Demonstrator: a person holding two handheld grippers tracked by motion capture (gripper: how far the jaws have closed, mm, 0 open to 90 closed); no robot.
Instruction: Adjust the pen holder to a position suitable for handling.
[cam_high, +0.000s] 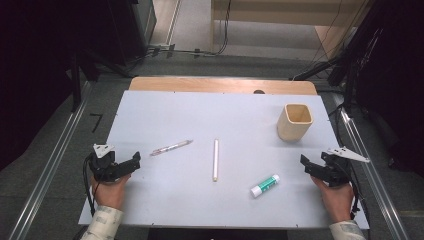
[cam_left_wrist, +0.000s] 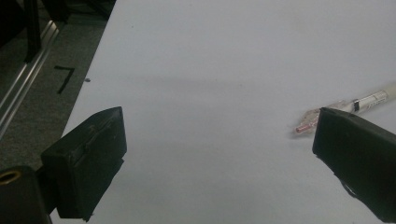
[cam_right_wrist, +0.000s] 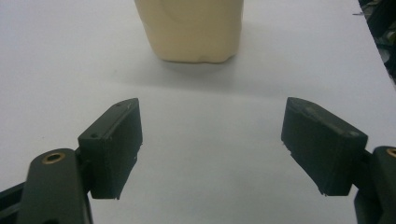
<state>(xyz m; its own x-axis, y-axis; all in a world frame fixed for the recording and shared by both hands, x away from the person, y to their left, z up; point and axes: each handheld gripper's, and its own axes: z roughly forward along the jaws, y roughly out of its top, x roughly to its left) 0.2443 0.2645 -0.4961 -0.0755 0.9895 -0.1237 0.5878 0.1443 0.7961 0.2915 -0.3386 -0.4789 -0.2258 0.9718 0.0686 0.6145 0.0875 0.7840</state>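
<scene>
High view: 2 claws spread and empty, left claw nearest pen on table, pen just right-forward, long axis slanting away; right claw near cup.

On the worktop, the left claw has a pen just ahead to its right. Beyond the pen lies a stick. The right claw has the cup ahead, and a glue tube on its left.
</scene>
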